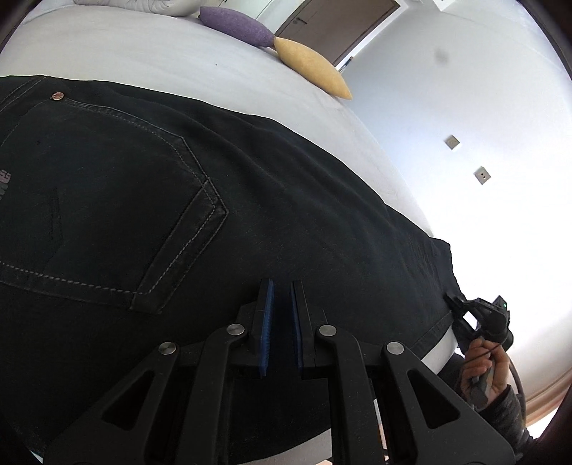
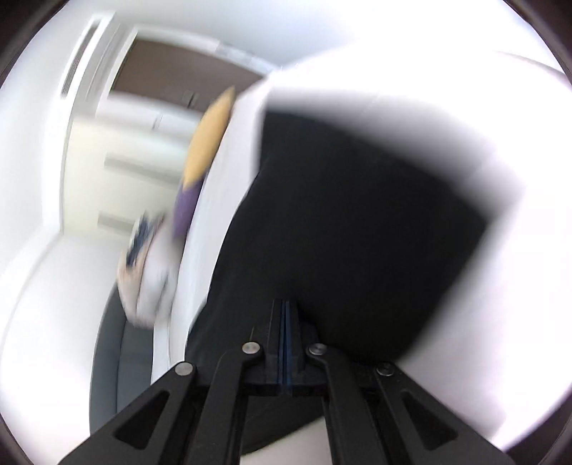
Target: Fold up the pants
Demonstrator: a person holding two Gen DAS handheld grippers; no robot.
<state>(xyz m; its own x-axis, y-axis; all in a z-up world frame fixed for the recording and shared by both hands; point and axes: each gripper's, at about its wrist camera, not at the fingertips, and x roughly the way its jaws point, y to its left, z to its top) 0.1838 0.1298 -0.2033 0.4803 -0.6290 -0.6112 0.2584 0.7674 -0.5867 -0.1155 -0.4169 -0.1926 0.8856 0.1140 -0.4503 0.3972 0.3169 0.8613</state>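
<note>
here the left gripper [image 1: 282, 304] hangs just over the dark pants [image 1: 221, 214], its blue pads a narrow slot apart with nothing between them. it sits low over the seat area, a little to the right of the stitched back pocket [image 1: 118, 200], and touches no cloth that i can make out.

the right gripper [image 2: 286, 314] has its pads pressed together, and the black cloth runs right up to them; in the left wrist view its tip bites the far corner of the pants at the hem edge [image 1: 451, 298], with the right hand [image 1: 482, 372] on the handle behind it. so it looks pinched onto the pants there. the right wrist view is blurred, so finer detail of the grip is lost.

the pants lie spread on the bed [image 1: 150, 46], pocket side up, reaching to the bed's edge near the right gripper. further off, a purple cushion [image 1: 236, 25] and a yellow cushion [image 1: 311, 68] rest near the far side.

as a judgement: the fold is early or midway. the cloth shows as one broad dark panel, perhaps legs laid together, and the lengthwise folds seem left to do.
</note>
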